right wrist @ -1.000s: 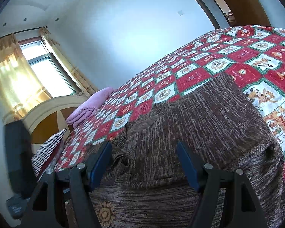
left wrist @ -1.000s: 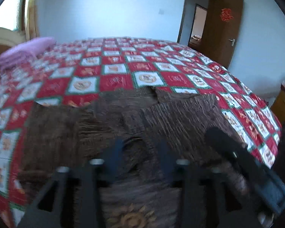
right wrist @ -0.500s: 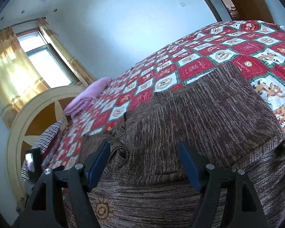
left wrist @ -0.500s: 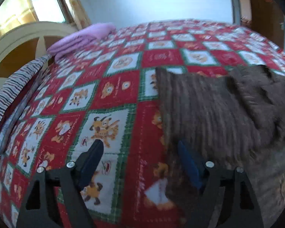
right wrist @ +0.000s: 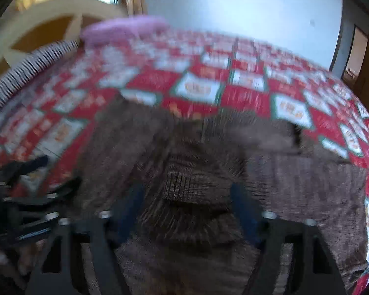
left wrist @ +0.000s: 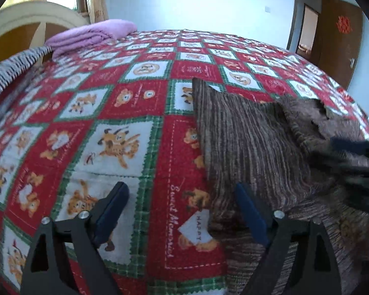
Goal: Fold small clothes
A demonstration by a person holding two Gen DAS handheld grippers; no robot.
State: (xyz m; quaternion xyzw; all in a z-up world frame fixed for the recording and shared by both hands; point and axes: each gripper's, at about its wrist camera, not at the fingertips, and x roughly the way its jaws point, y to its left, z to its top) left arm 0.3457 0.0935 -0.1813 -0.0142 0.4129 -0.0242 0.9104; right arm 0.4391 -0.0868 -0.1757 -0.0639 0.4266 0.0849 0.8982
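A brown knitted sweater (left wrist: 253, 142) is lying on a bed covered with a red, green and white patchwork quilt (left wrist: 125, 103), toward the near right part of the bed as the left wrist camera sees it. The left gripper (left wrist: 182, 204) is hanging with its jaws wide apart, having just been opening, and it is grasping nothing: its left finger is sitting over bare quilt while its right finger is resting over the sweater's left edge, so the jaws are straddling that edge, probably lining up to catch it for the next fold. The right gripper (right wrist: 187, 204) is working over the middle of the sweater (right wrist: 209, 172), where a raised ridge of knit is bunching up between its blue pads; its jaws have just been closing around that ridge, but the right wrist view is blurring too much to tell whether the pads are already pressing on it. The sweater's left edge is running straight and clean away from the camera, giving a clear line to fold along. To its left a broad stretch of quilt is lying free for swinging cloth over. Well beyond, a folded purple blanket (left wrist: 91, 34) and a striped pillow (left wrist: 9, 71) are sitting near the headboard (left wrist: 32, 14), out of the way.
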